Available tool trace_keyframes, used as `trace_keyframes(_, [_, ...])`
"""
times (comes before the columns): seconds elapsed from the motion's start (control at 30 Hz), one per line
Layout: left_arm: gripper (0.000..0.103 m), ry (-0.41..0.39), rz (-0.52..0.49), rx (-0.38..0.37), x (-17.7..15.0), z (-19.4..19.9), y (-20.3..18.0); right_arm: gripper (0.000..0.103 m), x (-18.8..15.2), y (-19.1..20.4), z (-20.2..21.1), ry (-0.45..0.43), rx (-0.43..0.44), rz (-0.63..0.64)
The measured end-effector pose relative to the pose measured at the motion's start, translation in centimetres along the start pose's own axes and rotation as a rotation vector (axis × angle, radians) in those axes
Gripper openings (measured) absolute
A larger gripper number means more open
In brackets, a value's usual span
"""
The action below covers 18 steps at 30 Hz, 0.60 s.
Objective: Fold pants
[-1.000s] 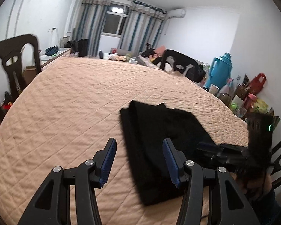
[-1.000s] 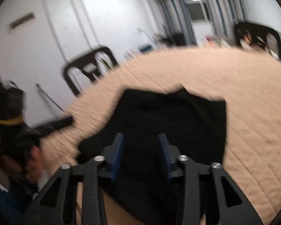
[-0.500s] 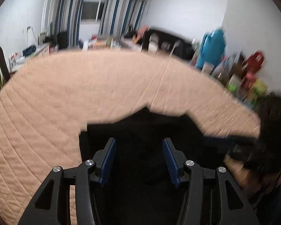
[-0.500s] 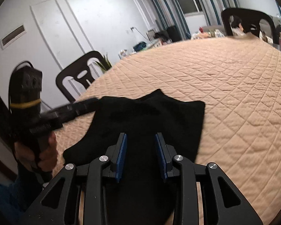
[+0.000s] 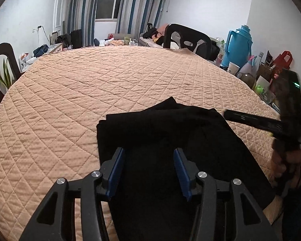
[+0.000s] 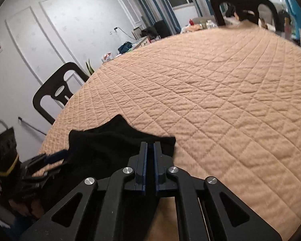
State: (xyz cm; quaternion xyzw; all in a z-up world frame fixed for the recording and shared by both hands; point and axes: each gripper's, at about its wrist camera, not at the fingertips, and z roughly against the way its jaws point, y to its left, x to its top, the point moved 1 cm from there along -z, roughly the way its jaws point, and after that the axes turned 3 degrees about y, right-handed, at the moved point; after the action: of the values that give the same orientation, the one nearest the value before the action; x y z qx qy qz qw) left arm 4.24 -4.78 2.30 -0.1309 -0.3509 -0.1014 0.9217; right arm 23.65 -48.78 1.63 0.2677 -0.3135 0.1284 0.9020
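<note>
The black pants (image 5: 162, 136) lie folded on the peach quilted table near its front edge. My left gripper (image 5: 148, 158) is open, with its blue pads over the near part of the pants. My right gripper (image 6: 149, 150) has its jaws almost together over the right corner of the pants (image 6: 118, 142); I cannot tell if cloth is pinched between them. The right gripper also shows in the left wrist view (image 5: 250, 120), at the right edge of the pants. The left gripper shows in the right wrist view (image 6: 52, 156), at the left side of the pants.
The quilted table (image 5: 110, 80) stretches far ahead. Black chairs (image 5: 186, 38) stand at the far side and another chair (image 6: 58, 92) at the left. A blue thermos (image 5: 238, 46), cups and bags crowd the right side of the room.
My right gripper has closed from partly open to almost shut at the pants' right corner. My left gripper stays open over the pants after swinging in from their left edge.
</note>
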Motion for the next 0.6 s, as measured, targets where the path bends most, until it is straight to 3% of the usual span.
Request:
trace_keyframes(0.17, [0.052,-0.011,0.008,-0.017,-2.4,2.2,0.0,0.006,-2.8,2.4,3.1,-0.042,0.014,0.087])
trace_keyframes(0.4, [0.053,-0.047,-0.012,-0.04,-5.9,4.6,-0.2,0.009,-8.1,5.7,3.1,0.007,-0.036,0.253])
trace_keyframes(0.47, [0.055,-0.053,0.023,-0.063,-6.0,4.4,0.4,0.009,-8.6,6.0,2.9,-0.03,-0.056,0.294])
trace_keyframes(0.6, [0.056,-0.066,0.034,-0.055,-5.9,4.3,0.4,0.009,-8.3,6.0,2.6,-0.015,-0.065,0.3])
